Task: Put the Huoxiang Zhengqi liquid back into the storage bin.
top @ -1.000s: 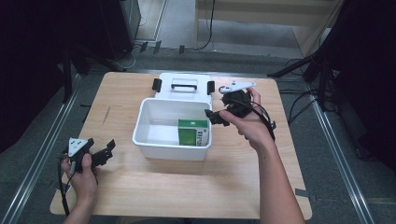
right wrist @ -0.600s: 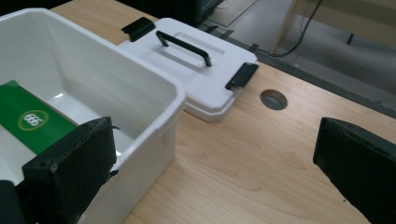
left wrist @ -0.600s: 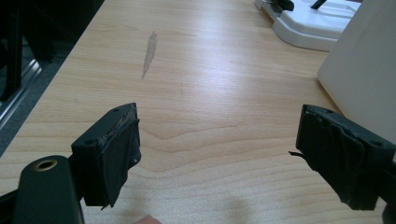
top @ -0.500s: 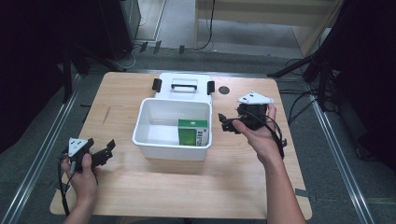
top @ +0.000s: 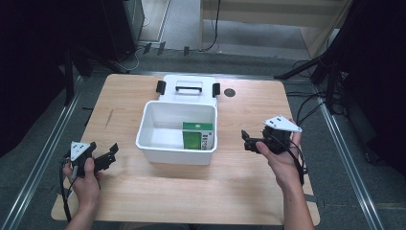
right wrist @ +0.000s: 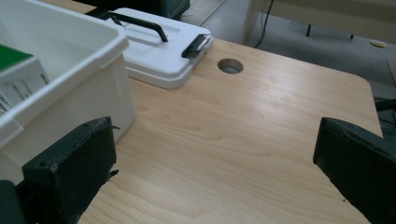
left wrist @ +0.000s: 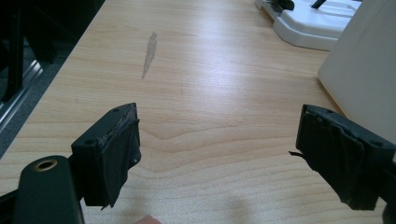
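A white plastic box [top: 153,143] stands open in the middle of the table, with a green and white carton [top: 197,135] upright inside at its right. In the right gripper view the box wall [right wrist: 70,93] and the carton's corner [right wrist: 18,70] show at the left. My right gripper [top: 247,140] hovers open to the right of the box with nothing between its jaws [right wrist: 215,168]. At the table's front left my left gripper [top: 111,154] is held open and empty [left wrist: 219,158], left of the box [left wrist: 364,70].
The box's white lid [top: 189,87] with a black handle and black clips lies flat behind the box; it also appears as the lid [right wrist: 154,46] in the right gripper view. A round cable hole [top: 230,92] sits in the tabletop right of the lid. Metal rails run along both table sides.
My right gripper has drawn back from over the box's right side, moving right and toward the person, and is now empty beside the box. The left gripper has stayed put.
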